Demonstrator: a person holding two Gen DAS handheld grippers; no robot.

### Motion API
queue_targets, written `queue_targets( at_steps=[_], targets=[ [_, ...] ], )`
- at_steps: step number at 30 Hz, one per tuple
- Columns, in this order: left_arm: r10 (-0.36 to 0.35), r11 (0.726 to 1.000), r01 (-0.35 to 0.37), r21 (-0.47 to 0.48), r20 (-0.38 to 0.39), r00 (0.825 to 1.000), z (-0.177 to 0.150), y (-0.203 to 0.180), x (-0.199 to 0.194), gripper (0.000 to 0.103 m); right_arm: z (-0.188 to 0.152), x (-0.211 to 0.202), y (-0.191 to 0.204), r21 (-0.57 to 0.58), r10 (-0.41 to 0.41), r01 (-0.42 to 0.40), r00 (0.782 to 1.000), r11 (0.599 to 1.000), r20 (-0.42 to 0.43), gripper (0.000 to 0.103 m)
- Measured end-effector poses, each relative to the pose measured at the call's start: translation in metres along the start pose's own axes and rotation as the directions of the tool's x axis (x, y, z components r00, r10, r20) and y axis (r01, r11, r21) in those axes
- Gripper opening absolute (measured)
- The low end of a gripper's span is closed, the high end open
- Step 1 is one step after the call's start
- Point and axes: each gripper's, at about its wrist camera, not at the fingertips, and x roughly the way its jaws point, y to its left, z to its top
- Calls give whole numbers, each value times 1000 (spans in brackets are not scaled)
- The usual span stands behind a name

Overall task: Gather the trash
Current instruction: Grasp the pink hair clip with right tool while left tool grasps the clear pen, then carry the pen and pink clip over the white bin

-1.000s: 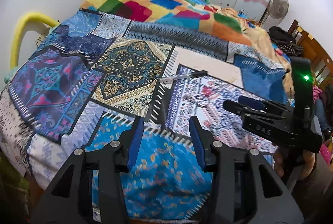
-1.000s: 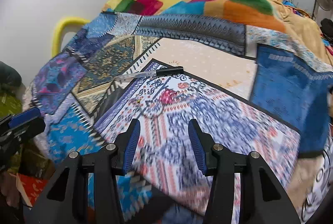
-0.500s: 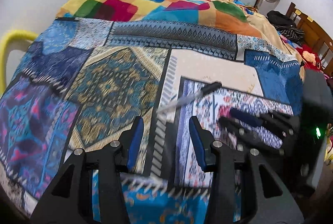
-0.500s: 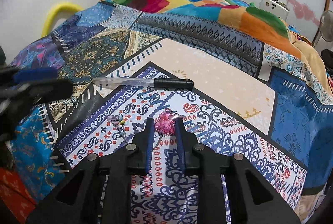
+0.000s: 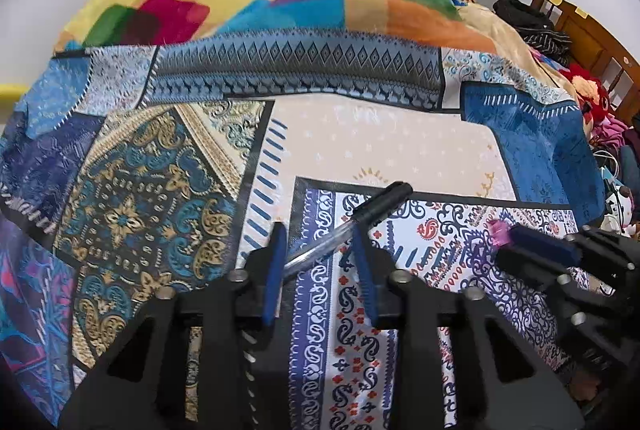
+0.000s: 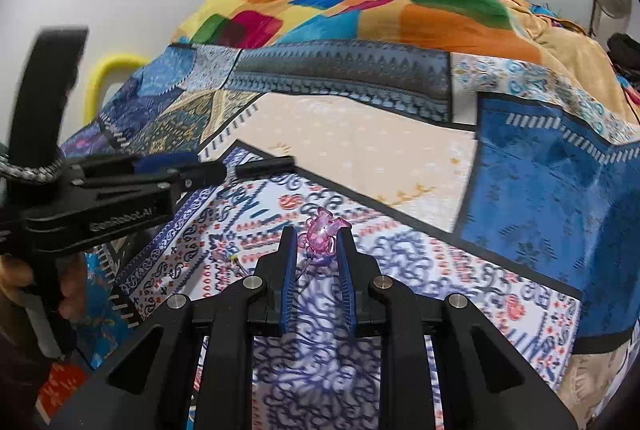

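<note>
A clear pen with a black cap (image 5: 352, 226) lies slantwise on the patchwork bed cover (image 5: 384, 146). My left gripper (image 5: 320, 250) straddles the pen's barrel; its jaws are closing, and the pads do not clearly press on it. In the right wrist view the left gripper (image 6: 216, 170) reaches in from the left over the pen (image 6: 264, 164). My right gripper (image 6: 317, 242) is shut on a crumpled pink wrapper (image 6: 320, 232), which sticks out past its tips. It also shows as the right gripper (image 5: 506, 242) with the pink wrapper (image 5: 500, 229). A small clear scrap (image 6: 231, 259) lies left of it.
A bright multicoloured blanket (image 5: 280, 2) covers the far half of the bed. A yellow foam tube (image 6: 110, 70) stands by the left wall. A wooden frame (image 5: 592, 42), dark clothes and soft toys crowd the right side. A hand (image 6: 68, 282) holds the left gripper's handle.
My left gripper has moved forward and down until its fingers straddle the pen, and its jaws have narrowed. My right gripper has shut on the pink wrapper and drawn it off the cover.
</note>
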Motion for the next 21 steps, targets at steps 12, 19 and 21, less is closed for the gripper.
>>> queue_targets(
  at_steps=[12,19,21],
  targets=[
    [-5,1000,7,27,-55,998,-16,-26,-1,10,0,-14,-16,48,18,-18,1000,999,1,18],
    [24,999,-21,34,-80,997,-26,-46,-8,7,4,-35,-16,44,19,-20,1000,999,17,18],
    [30,999,-29,26,-63,998,-29,-50,-19,7,5,-46,-15,37,14,-15,1000,999,26,18]
  ],
)
